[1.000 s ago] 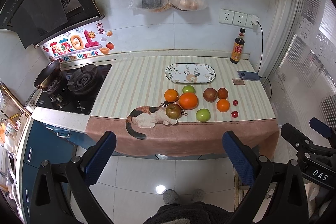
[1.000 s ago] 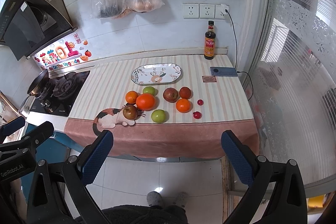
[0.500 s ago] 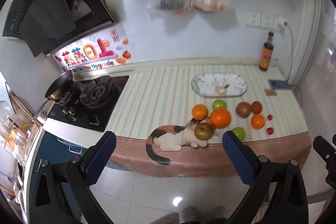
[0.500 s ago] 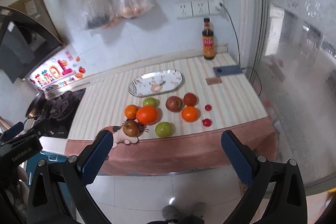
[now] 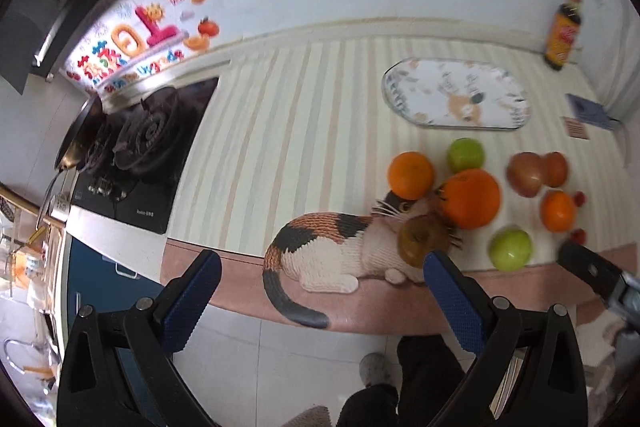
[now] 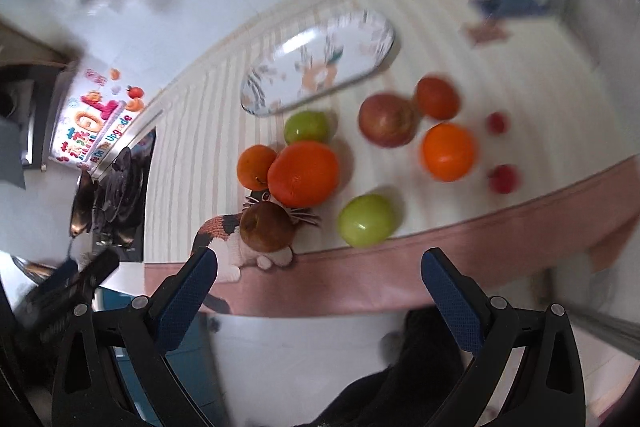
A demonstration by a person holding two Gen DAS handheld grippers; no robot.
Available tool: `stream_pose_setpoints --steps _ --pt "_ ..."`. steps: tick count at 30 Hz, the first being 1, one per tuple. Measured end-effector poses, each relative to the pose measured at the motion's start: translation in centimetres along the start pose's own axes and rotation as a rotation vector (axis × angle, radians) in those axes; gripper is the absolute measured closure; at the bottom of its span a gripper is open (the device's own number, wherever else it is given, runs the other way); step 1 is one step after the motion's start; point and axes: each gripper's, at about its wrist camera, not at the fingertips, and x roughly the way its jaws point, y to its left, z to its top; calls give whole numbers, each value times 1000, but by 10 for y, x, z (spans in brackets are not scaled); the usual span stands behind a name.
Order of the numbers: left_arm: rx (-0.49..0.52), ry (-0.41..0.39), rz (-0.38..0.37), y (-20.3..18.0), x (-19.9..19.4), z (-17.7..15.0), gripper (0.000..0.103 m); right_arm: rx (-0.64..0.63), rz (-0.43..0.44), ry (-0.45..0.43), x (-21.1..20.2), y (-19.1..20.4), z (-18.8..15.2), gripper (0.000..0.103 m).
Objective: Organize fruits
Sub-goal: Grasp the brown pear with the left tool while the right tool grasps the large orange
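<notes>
Several fruits lie on the striped counter cloth: a big orange point(image 5: 471, 198) point(image 6: 303, 173), a smaller orange point(image 5: 410, 175) point(image 6: 255, 167), a third orange point(image 6: 448, 151), green apples point(image 5: 511, 249) point(image 6: 367, 220), a red apple point(image 6: 386, 119) and a brownish apple point(image 5: 420, 241) point(image 6: 267, 227) on the printed cat. An empty oval patterned plate point(image 5: 456, 98) point(image 6: 320, 63) lies behind them. My left gripper point(image 5: 320, 291) and right gripper point(image 6: 320, 287) are both open and empty, short of the counter's front edge.
A gas stove point(image 5: 140, 143) with a pan is at the left. A sauce bottle point(image 5: 562, 31) stands at the back right by the wall, near a dark flat device point(image 5: 588, 109). Small red fruits point(image 6: 503, 179) lie at the right.
Both grippers have moved in toward the counter and the fruits look larger. The right view has tilted. Both grippers stay open and empty.
</notes>
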Motion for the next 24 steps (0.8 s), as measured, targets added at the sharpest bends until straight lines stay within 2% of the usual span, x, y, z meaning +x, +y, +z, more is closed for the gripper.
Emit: stream_pose_setpoints --steps 3,5,9,12,13,14,15,18,21,24 --pt "-20 85 12 -5 36 17 0 54 39 128 74 -7 38 0" --pt "-30 142 11 -8 57 23 0 67 43 179 108 -8 57 0" --pt "-83 283 -68 -11 100 31 0 11 16 274 171 3 86 0" --pt "-115 350 -103 -17 117 33 0 -69 -17 343 202 16 94 3" --pt "-126 368 -116 -19 122 33 0 -87 -28 360 208 19 94 4" --pt "-132 379 -122 -20 125 34 0 -104 -13 372 213 23 95 12" --pt "-140 390 -132 -21 128 34 0 -117 17 380 217 26 96 15" --pt "-145 414 -165 -28 134 36 0 -196 -23 400 221 39 100 16" --pt "-102 433 -196 -40 139 34 0 -262 -96 402 221 42 101 16" --pt "-74 455 -229 -50 146 31 0 -241 -104 417 214 36 101 16"
